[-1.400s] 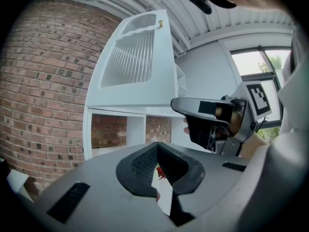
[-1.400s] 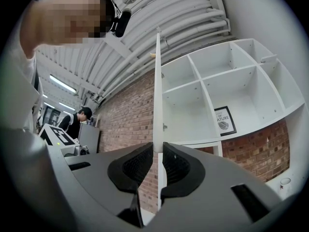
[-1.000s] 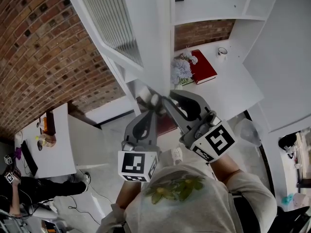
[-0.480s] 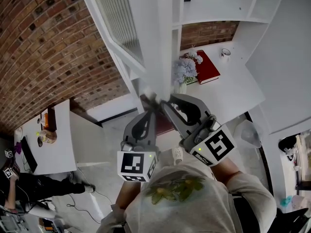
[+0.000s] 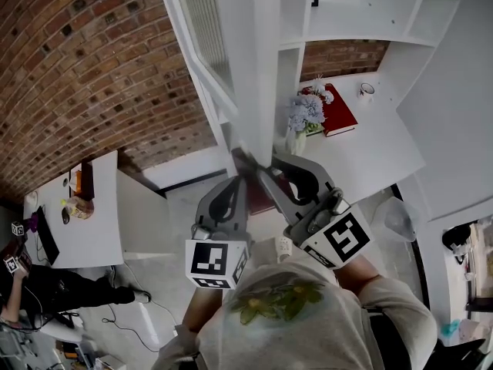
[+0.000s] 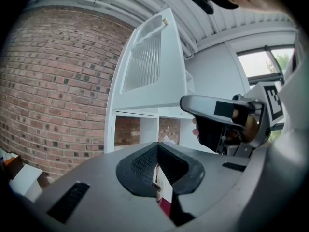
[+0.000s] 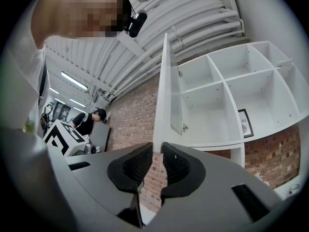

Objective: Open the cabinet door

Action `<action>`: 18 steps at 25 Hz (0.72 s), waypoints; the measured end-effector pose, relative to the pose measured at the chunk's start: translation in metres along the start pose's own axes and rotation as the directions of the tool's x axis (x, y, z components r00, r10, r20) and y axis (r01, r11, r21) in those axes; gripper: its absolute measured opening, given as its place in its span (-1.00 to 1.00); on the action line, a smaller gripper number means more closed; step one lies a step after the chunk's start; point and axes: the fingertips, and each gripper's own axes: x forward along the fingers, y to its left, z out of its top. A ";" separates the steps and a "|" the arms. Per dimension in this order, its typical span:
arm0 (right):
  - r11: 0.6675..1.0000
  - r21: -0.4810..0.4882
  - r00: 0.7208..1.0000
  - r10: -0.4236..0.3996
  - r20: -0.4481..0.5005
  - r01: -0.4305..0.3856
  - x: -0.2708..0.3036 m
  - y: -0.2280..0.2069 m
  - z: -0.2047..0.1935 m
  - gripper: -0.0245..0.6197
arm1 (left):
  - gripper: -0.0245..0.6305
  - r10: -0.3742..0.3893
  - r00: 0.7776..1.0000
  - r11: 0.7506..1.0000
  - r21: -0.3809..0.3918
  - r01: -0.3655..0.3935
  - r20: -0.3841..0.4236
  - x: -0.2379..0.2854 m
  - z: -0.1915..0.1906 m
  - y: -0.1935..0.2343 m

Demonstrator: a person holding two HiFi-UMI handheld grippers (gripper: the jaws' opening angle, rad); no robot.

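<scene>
The white cabinet door (image 5: 250, 68) stands swung out from the cabinet, edge-on from above, with a slatted panel (image 5: 206, 21) in it. My right gripper (image 5: 254, 165) is shut on the door's lower free edge. In the right gripper view the thin door edge (image 7: 163, 91) runs down into that gripper (image 7: 157, 149), with both pads pressed on it. My left gripper (image 5: 240, 174) sits just left of it, beside the door's bottom corner. Its own view shows the left gripper (image 6: 157, 146) with tips together and nothing held, facing the door (image 6: 149, 66) and the right gripper (image 6: 217, 115).
Open white cabinet compartments (image 7: 227, 100) hold a framed picture (image 7: 245, 122). Below them a white counter (image 5: 385, 153) carries a red book (image 5: 340, 114), flowers (image 5: 306, 112) and a cup (image 5: 367, 91). A brick wall (image 5: 92, 68) lies to the left, with a white table (image 5: 85, 230) and a seated person (image 5: 31, 291).
Both grippers have moved sideways together with the door's edge, and the door stands further out from the cabinet. The right gripper's hold on the edge is unchanged.
</scene>
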 end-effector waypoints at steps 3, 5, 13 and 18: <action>1.000 0.001 1.000 0.011 -0.003 -0.011 0.003 0.006 0.000 -0.70 | -0.90 0.010 1.000 1.000 -0.003 -0.010 0.004 -0.005 0.001 0.003; 1.000 0.000 1.000 0.019 -0.002 -0.019 0.004 0.009 0.000 -0.70 | -0.90 0.013 1.000 1.000 -0.001 -0.013 0.004 -0.007 0.000 0.004; 0.999 0.002 0.999 0.047 -0.013 -0.047 0.014 0.025 0.000 -0.70 | -0.90 0.034 0.999 0.999 -0.006 -0.034 0.005 -0.015 0.000 0.011; 0.998 -0.001 0.998 0.066 -0.017 -0.066 0.019 0.032 0.000 -0.69 | -0.90 0.049 0.999 0.999 -0.009 -0.049 0.003 -0.021 -0.001 0.015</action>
